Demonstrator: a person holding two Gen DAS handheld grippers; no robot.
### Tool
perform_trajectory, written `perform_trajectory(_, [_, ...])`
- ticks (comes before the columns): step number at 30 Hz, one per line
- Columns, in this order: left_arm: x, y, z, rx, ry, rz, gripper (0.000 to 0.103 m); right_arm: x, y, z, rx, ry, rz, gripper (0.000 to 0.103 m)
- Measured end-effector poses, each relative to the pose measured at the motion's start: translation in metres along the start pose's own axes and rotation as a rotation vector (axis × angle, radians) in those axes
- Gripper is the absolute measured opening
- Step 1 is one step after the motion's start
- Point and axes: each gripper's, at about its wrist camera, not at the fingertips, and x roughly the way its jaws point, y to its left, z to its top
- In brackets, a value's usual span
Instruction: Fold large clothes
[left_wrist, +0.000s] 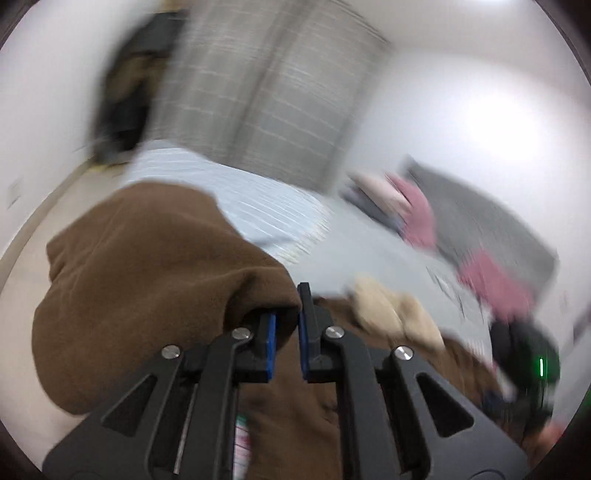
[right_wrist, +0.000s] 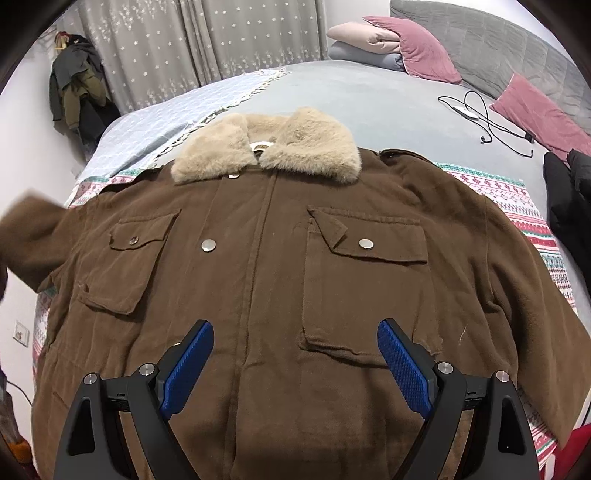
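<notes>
A grey bed (right_wrist: 388, 92) takes up most of both views, with a patterned red, green and white blanket (right_wrist: 517, 199) spread across it. On top of that, a big brown jacket (right_wrist: 266, 280) is laid flat, front side up, collar end pointing toward the curtains. It's got a fluffy beige fur collar (right_wrist: 269, 144), flap pockets and a few silver snaps (right_wrist: 208, 245) down the front. A small label can be made out inside the collar, but nothing on it can be read, way too small.

The jacket's sleeve (left_wrist: 147, 266) is lifted clear off the bed on the left side, and in the left wrist view it's seen pinched in the left gripper (left_wrist: 287, 332), whose fingers are squeezed nearly together on the brown fabric. That view is pretty motion-blurred, so not much else can be trusted there.

The right gripper (right_wrist: 295, 369) is held over the lower front of the jacket with its blue-padded fingers (right_wrist: 188, 373) spread wide, nothing gripped between them.

Pink pillows (right_wrist: 428, 51) are stacked near the grey headboard, and a charging cable (right_wrist: 480, 118) is left lying on the sheet.
</notes>
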Motion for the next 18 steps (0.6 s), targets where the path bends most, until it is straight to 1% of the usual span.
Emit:
perform_trajectory(2, [0.021,-0.043,-0.019,0.131,0.122,-0.091,0.011,-0.001,0.002,0.0,-0.007,-0.004,0.0,0.091])
perform_trajectory(3, [0.032,-0.057,-0.028,0.174,0.182,-0.122,0.011,-0.001,0.003,0.0,-0.009,-0.005,0.0,0.091])
perform_trajectory(5, [0.062,-0.086,-0.061,0.262,0.36,-0.183,0.011,-0.001,0.003,-0.001,-0.012,-0.007,0.0,0.091])
perform_trajectory(6, [0.079,-0.096,-0.08,0.296,0.466,-0.197,0.015,0.0,0.004,-0.001,-0.013,-0.006,0.001,0.091])
perform_trajectory(7, [0.09,-0.103,-0.096,0.32,0.54,-0.198,0.019,0.001,0.004,-0.001,-0.013,-0.002,0.006,0.091])
perform_trajectory(8, [0.097,-0.111,-0.111,0.356,0.603,-0.18,0.022,0.002,0.005,-0.001,-0.015,-0.001,0.014,0.091])
perform_trajectory(9, [0.097,-0.118,-0.118,0.389,0.625,-0.163,0.027,0.002,0.006,-0.002,-0.016,0.0,0.027,0.091])
perform_trajectory(10, [0.091,-0.127,-0.121,0.435,0.623,-0.161,0.034,0.003,0.006,-0.002,-0.016,-0.001,0.046,0.091])
perform_trajectory(11, [0.086,-0.13,-0.117,0.457,0.604,-0.174,0.038,0.003,0.006,-0.002,-0.016,-0.003,0.061,0.091])
perform_trajectory(12, [0.078,-0.132,-0.112,0.461,0.583,-0.197,0.048,0.003,0.006,-0.001,-0.012,-0.003,0.083,0.091])
perform_trajectory(13, [0.072,-0.131,-0.101,0.444,0.564,-0.232,0.055,0.002,0.006,-0.001,-0.006,-0.007,0.105,0.091])
perform_trajectory(15, [0.055,-0.124,-0.08,0.392,0.528,-0.293,0.056,0.0,0.008,0.0,-0.007,-0.018,0.124,0.091])
perform_trajectory(16, [0.051,-0.115,-0.069,0.372,0.511,-0.302,0.056,-0.004,0.012,0.001,-0.012,-0.028,0.133,0.091])
perform_trajectory(17, [0.043,-0.105,-0.057,0.345,0.478,-0.302,0.057,-0.007,0.017,0.002,-0.02,-0.037,0.142,0.091])
perform_trajectory(18, [0.042,-0.098,-0.047,0.323,0.444,-0.283,0.062,-0.011,0.025,0.003,-0.038,-0.047,0.155,0.091])
